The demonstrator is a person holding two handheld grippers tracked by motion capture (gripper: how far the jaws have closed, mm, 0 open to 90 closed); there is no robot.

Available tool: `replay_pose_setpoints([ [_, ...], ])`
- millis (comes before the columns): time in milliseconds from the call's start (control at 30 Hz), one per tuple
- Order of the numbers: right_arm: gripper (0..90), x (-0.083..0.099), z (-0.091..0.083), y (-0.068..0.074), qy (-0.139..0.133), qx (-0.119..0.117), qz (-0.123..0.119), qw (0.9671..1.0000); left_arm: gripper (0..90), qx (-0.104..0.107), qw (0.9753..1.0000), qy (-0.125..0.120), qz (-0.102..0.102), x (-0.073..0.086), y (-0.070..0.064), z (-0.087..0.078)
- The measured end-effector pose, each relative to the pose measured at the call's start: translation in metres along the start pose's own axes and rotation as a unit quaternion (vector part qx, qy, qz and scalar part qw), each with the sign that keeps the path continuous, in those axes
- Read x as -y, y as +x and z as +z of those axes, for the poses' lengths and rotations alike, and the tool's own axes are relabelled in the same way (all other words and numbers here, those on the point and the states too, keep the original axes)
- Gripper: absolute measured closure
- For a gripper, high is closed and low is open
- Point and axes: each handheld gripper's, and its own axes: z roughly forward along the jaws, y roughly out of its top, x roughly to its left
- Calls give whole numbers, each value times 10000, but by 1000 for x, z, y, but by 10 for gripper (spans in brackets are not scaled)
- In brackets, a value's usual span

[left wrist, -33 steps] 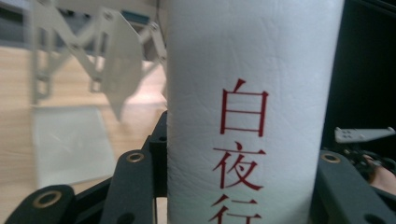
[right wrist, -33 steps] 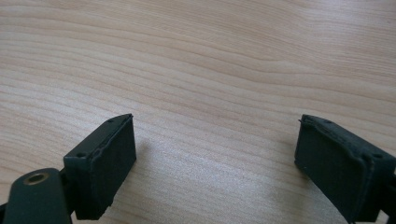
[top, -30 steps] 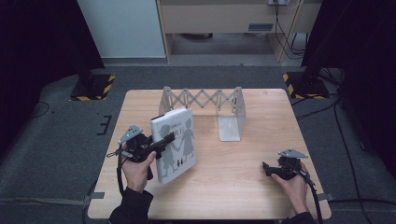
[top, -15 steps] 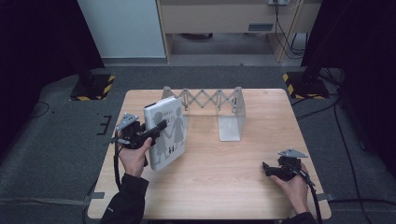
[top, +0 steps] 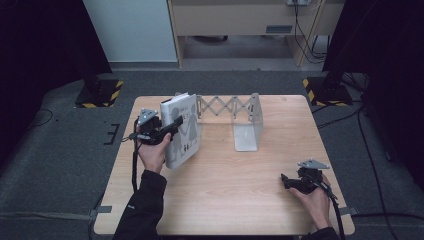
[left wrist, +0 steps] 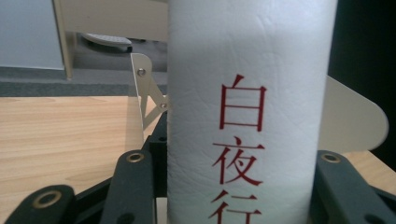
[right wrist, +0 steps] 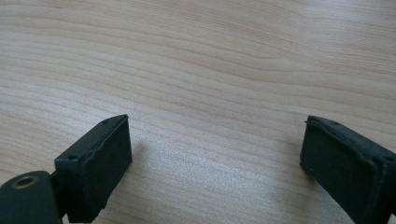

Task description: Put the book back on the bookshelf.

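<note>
We see the left tongs clenched on a white book, which stands nearly upright on the left part of the wooden table, a little tilted. In the high view the tongs reach the book from its left side, with one jaw lying across the front cover, where two dark figures are printed. In the left gripper view the white spine of the book, with red Chinese characters, sits between the two black jaws and touches both.

Just right of the book, at the far side of the table, stands an expandable metal book rack. The far top corner of the book is close to the left end plate of the rack; we cannot tell if they touch. The same rack appears behind the spine in the left gripper view.

The right tongs rest at the near right of the table, well apart from the book. In the right gripper view the right tongs are released, with bare wood between the jaws.
</note>
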Motion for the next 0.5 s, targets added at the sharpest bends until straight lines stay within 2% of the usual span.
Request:
replay_pose_setpoints([
  [200, 93, 0, 0, 0, 0, 0, 0, 10000, 528, -111, 9999, -52, -99, 2, 4, 18],
  [300, 93, 0, 0, 0, 1, 0, 1, 10000, 527, -181, 9998, -41, 36, 3, 2, 24],
  [400, 93, 0, 0, 0, 0, 0, 0, 10000, 528, -208, 9998, 16, 78, 5, 2, 29],
  [500, 93, 0, 0, 0, 1, 0, 0, 10000, 527, -221, 9996, -41, 181, 9, 0, 32],
])
